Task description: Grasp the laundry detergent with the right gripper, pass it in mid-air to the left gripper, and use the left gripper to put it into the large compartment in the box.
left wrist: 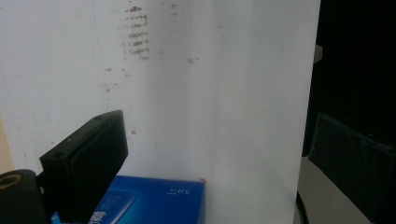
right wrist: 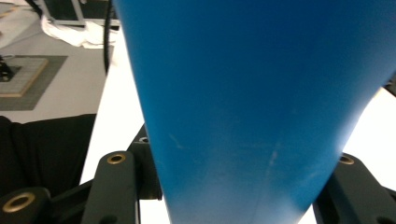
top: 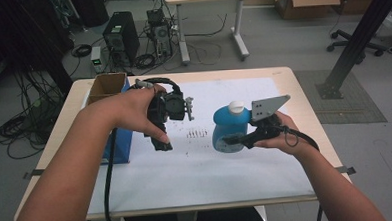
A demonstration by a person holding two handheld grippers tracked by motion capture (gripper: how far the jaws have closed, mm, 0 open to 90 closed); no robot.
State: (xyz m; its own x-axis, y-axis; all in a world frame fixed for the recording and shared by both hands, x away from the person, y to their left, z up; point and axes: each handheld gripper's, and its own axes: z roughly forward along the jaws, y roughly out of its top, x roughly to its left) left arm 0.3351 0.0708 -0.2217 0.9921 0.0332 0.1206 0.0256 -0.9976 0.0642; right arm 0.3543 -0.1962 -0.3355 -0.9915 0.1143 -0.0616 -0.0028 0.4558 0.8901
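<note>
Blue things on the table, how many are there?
2. A blue bottle with a white cap stands right of centre, clamped in the right gripper. A blue box lies at the left edge, by the left gripper. More may be hidden.

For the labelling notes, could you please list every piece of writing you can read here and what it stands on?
Blue box: pale print near its top edge in the left gripper view, too blurred to read.
Blue bottle, held in the right gripper: no writing shows.
Nothing else carries legible text.
</note>
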